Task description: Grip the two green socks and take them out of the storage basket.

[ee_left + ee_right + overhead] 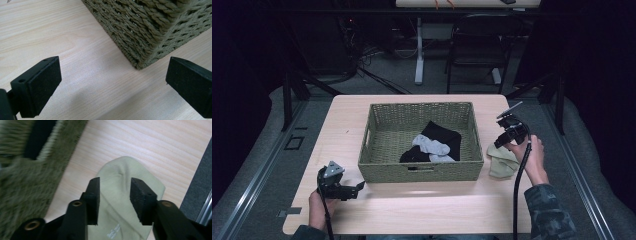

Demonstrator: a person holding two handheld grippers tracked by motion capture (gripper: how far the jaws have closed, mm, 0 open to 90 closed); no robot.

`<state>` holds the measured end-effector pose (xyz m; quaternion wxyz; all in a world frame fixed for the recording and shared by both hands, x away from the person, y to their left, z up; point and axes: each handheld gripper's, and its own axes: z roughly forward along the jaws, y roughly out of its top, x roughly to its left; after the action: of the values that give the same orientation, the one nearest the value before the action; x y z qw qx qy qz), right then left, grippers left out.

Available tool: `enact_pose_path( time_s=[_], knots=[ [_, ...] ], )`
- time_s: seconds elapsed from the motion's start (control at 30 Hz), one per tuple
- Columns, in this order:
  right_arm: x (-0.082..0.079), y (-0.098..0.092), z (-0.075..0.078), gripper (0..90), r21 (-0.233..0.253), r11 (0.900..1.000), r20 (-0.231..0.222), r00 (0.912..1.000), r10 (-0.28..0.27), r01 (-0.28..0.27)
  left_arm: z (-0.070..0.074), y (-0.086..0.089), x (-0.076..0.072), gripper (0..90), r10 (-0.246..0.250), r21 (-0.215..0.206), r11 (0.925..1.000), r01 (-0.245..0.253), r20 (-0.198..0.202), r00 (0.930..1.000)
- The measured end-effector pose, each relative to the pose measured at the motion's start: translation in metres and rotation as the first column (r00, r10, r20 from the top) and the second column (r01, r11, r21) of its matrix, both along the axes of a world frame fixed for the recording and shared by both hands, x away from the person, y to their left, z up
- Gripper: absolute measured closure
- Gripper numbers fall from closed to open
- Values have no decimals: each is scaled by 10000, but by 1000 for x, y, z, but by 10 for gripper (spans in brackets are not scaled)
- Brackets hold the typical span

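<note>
A woven olive basket [422, 172] stands mid-table; inside lie a black sock [444, 135] and a light grey sock [430, 146]. To its right, a pale green sock [501, 162] lies flat on the table. My right gripper [498, 143] hovers just above that sock; in the right gripper view the right gripper [115, 186] is open, the pale green sock [112, 168] seen through the gap and the basket [22, 190] at the left. My left gripper [360, 186] rests by the basket's front-left corner. In the left gripper view its jaws [112, 75] are wide open, facing the basket corner [150, 27].
The light wooden table [412, 205] has bare room in front of the basket and to its left. Its right edge runs close to the pale green sock, with dark floor [200, 182] beyond. A black chair [477, 45] and a white table leg [419, 50] stand behind.
</note>
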<state>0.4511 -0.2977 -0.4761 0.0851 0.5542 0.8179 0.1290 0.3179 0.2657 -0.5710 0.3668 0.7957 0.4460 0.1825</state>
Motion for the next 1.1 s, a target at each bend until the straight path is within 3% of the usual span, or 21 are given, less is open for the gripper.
enact_pose_path(
  time_s=[0.1,0.37,0.57,0.67,0.83,1.1],
  knots=[
    [-13,1,10,500,484,9988,401,9992,50,-70,0,0,0,3,21,25,10000,-21,-6,10000],
    [-54,-1,26,190,845,9955,1305,9909,322,-434,0,0,0,3,53,15,10000,-53,-2,10000],
    [-81,-6,26,134,977,9934,1672,9850,435,-605,1,0,0,3,30,66,10000,-30,-20,10000],
    [-92,-8,23,48,940,9934,1871,9812,474,-659,1,0,0,3,37,75,10000,-36,-38,10000],
    [-109,-8,14,19,845,9934,2089,9762,587,-778,1,-1,0,3,34,82,10000,-34,-37,10000],
    [-129,-15,-7,8,976,9926,1973,9790,520,-724,1,-1,0,3,42,66,10000,-42,-38,10000]
  ],
)
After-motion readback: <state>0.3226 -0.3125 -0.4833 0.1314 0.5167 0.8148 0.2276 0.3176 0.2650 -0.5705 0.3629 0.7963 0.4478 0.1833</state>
